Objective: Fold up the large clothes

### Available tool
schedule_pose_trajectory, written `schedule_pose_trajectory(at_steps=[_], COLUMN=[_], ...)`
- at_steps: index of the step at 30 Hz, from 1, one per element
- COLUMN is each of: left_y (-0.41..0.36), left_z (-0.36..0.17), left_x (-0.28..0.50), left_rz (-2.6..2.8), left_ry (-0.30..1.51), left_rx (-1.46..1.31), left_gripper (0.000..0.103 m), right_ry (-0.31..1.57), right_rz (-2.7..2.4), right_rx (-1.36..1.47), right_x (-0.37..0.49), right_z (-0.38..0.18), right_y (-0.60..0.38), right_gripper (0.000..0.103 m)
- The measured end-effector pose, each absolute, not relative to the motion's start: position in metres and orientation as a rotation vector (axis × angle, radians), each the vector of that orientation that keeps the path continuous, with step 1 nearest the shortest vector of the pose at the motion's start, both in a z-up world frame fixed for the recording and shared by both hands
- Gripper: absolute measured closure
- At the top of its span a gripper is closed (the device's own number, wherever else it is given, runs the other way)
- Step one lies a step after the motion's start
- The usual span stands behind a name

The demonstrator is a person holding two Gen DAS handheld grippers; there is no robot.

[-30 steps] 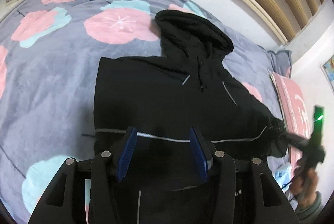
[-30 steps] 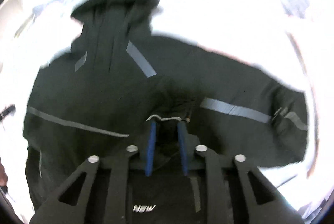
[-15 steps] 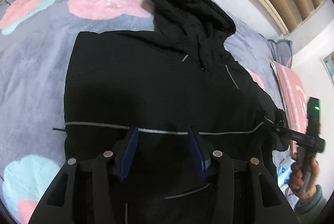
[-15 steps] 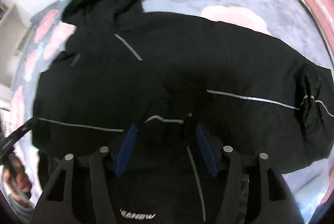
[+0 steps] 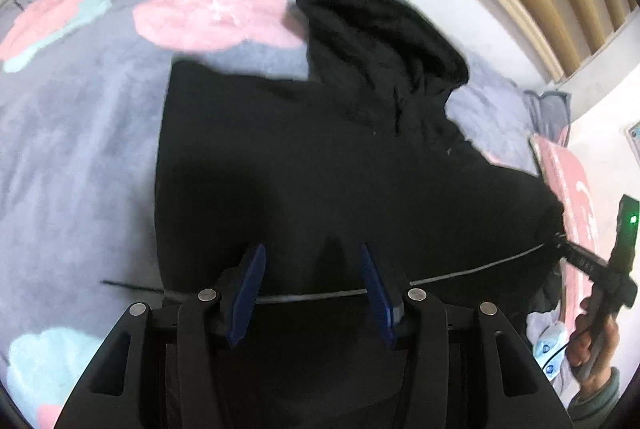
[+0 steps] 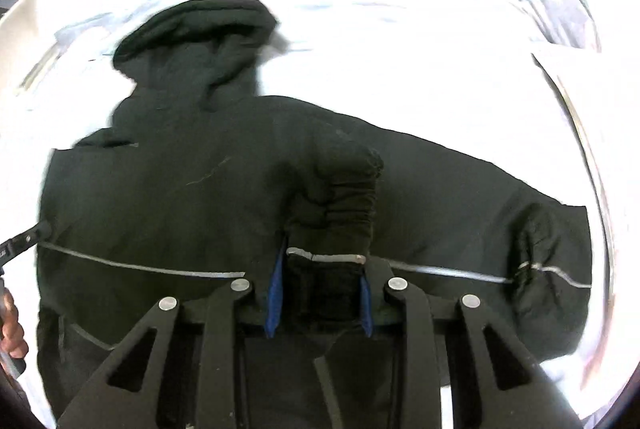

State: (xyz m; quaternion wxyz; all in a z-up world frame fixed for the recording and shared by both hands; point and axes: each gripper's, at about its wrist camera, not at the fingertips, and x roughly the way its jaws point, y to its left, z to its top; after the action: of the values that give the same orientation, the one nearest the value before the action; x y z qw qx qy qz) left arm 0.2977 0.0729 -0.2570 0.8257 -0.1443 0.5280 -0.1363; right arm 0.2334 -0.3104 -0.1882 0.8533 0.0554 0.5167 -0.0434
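Black hoodie (image 5: 320,157) lies hood-away on the bed (image 5: 80,149); right gripper (image 6: 320,293) closing on its bunched cuff (image 6: 336,205), left gripper (image 5: 312,293) unclenched above the hem.

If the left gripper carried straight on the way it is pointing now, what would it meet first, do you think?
Most likely the black hooded jacket: the left gripper points down at its body, near the grey stripe, with nothing visibly between. Depth is hard to judge.
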Motion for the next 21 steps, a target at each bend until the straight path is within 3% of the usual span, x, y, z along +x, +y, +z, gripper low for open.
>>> schedule_pose_trajectory(at_steps=[5,12,17,21], left_y=[0.068,0.058,0.026,-0.017], left_z=[-0.301,-0.276,-0.246,-0.242], left_x=[0.311,0.291,0.266,0.26], left_rz=[-0.244,-0.279,-0.387,-0.456], left_ry=[1.166,1.155,1.156,1.185], left_rx=[-0.354,-0.245,-0.231,-0.142], left_gripper=[0.053,0.053,0.052,0.052], right_ry=[1.263,1.266,1.16,1.07], right_rz=[-0.128,-0.151,-0.106,-0.211], right_rx=[0.288,0.341,0.353,0.331], right_x=[0.25,0.235,0.19,0.156], right_z=[-0.268,-0.254,-0.207,-0.182], right_y=[-0.342,-0.341,-0.361,-0.397], right_gripper=[0.067,0.058,0.039,0.017])
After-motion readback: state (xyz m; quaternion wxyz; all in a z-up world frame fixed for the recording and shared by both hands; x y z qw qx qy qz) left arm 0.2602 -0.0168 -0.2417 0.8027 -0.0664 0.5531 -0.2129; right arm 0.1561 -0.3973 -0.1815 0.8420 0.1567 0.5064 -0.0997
